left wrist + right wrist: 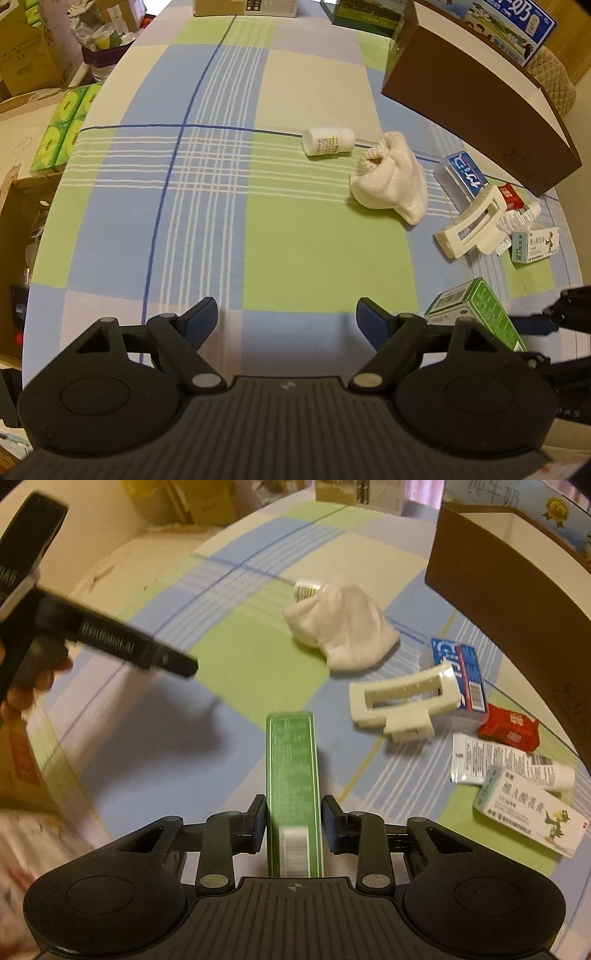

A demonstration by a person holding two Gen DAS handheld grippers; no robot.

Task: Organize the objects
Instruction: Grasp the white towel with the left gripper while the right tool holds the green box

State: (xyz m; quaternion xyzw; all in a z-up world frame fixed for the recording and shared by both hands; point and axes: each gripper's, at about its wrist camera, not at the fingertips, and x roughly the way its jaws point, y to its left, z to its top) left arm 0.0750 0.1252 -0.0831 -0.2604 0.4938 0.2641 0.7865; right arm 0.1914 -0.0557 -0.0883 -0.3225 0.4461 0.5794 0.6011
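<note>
Left of green box (293, 775), bare tablecloth (147, 746).

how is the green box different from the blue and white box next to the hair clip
The green box sits between the right gripper fingers; the blue and white box lies untouched, partly under the cream hair clip. The green box is long and slim, the blue one squatter, with a red stripe. Both are small cartons.

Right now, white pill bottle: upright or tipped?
Tipped. The white pill bottle lies on its side on the tablecloth, beside the white cloth.
</note>
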